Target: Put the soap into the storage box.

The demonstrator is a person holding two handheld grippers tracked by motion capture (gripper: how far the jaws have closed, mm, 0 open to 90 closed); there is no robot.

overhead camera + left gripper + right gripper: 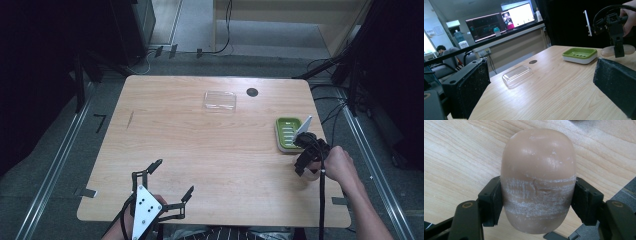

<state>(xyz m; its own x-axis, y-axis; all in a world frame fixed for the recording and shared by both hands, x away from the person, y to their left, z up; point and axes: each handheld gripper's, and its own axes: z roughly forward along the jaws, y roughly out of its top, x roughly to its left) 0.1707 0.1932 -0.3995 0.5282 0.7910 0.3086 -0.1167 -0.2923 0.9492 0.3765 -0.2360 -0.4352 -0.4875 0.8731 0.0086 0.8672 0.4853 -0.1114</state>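
Between right gripper [537, 202] fingers [489, 203], unmarked soap bar [537, 177]

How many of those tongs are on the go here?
2. The left tongs sit open at the table's near edge. The right tongs are at the right side, closed on a tan soap bar beside the green soap dish.

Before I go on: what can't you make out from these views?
- Soap bar in high view: mostly hidden under the right gripper.
- Soap lifted or resting on table: unclear in right gripper view.
- Green soap dish: near edge covered by that gripper in high view.
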